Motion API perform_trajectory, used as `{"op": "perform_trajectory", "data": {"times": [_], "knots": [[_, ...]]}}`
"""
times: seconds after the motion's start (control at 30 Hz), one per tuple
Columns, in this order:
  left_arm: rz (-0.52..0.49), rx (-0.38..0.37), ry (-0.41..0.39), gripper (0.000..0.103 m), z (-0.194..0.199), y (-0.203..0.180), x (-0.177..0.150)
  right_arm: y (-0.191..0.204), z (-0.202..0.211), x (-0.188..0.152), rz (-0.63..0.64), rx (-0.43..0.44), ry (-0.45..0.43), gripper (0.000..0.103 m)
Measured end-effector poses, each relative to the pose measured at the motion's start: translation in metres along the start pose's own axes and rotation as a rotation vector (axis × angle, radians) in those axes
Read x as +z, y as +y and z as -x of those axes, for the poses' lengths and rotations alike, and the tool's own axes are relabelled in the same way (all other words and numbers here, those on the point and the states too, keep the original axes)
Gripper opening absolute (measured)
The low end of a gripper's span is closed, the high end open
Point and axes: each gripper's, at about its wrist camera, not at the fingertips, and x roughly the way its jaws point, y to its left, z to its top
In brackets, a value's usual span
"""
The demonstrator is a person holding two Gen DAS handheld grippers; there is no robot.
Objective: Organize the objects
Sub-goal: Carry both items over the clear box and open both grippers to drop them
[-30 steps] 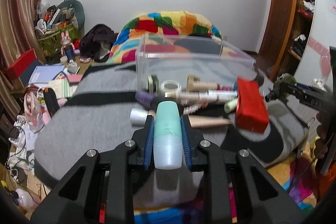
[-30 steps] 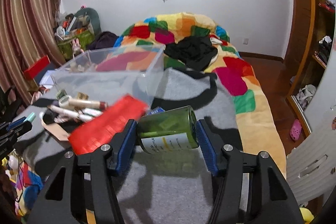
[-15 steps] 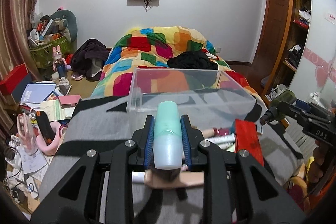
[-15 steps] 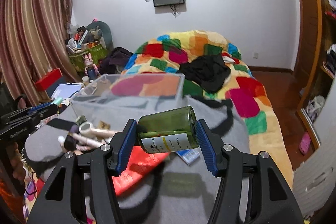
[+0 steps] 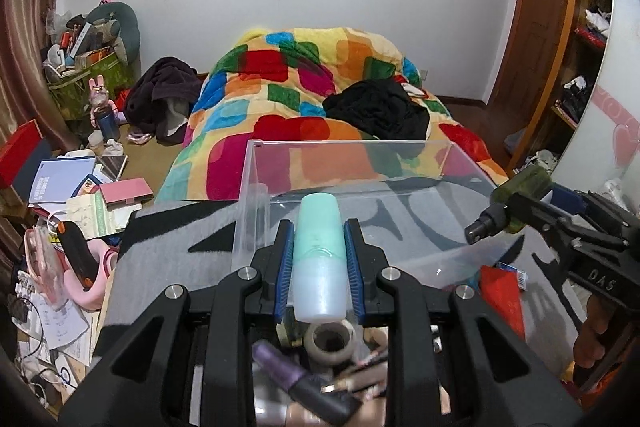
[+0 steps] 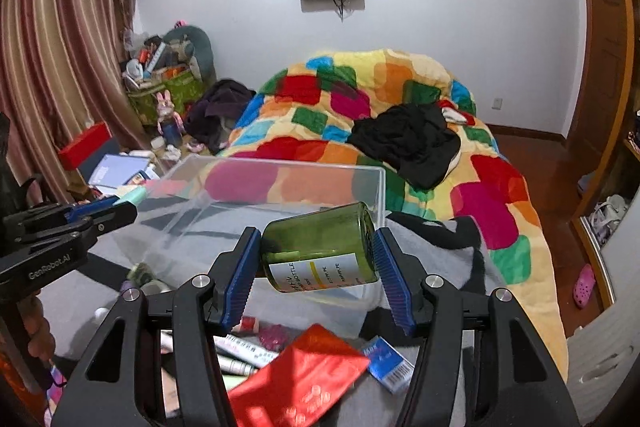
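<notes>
Bedroom; work surface is a grey-and-black blanket (image 5: 168,259) spread at the near end of a bed with a patchwork quilt (image 5: 304,87).

Clear plastic bin (image 5: 256,187) stands open-topped on the blanket, looks empty. It is presumably the collection point for the loose items.

Left gripper (image 5: 319,255): jaws narrow, pads clamped on the 2 sides of a mint-green bottle (image 5: 319,247), cap end pointing forward, held above the bin's near edge. Judgement: carried lengthwise so it can slide straight in.

Right gripper (image 6: 316,255): jaws about half open, closed on a dark green bottle (image 6: 320,247) held crosswise, white label facing the camera. In the left wrist view its black cap points left, toward the bin. It hovers at the bin's near right corner.

Both bottles are in the air, neither inside the bin yet. Step in hand, as I read it: 2-handed delivery into the bin.

Unsorted below and nearer: tape roll (image 5: 330,341), purple tube (image 5: 280,363), red packet (image 6: 296,379), small blue box (image 6: 386,363), white tubes (image 6: 240,349).

Risk: the bin is light and may shift if struck.
</notes>
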Motion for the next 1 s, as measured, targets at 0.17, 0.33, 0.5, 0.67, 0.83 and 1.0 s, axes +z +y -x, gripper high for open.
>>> {"op": "perform_trajectory", "data": {"times": [0.17, 0.33, 0.5, 0.67, 0.83, 1.0], "knots": [[-0.015, 0.003, 0.057, 0.025, -0.024, 0.0, 0.008, -0.005, -0.029, 0.004, -0.026, 0.001, 0.078, 0.054], [-0.044, 0.012, 0.109, 0.025, -0.044, -0.006, 0.009, 0.001, -0.046, 0.004, 0.011, -0.023, 0.12, 0.054], [-0.056, 0.016, 0.141, 0.024, -0.058, -0.009, 0.009, 0.007, -0.059, 0.002, 0.034, -0.018, 0.165, 0.054], [-0.067, 0.005, 0.175, 0.024, -0.068, -0.01, 0.01, 0.009, -0.068, 0.002, 0.047, -0.015, 0.199, 0.054], [-0.058, -0.008, 0.173, 0.025, -0.068, -0.01, 0.01, 0.013, -0.068, 0.002, 0.061, -0.015, 0.206, 0.055], [-0.058, -0.015, 0.159, 0.029, -0.059, -0.01, 0.01, 0.014, -0.066, 0.003, 0.056, -0.015, 0.202, 0.064]]}}
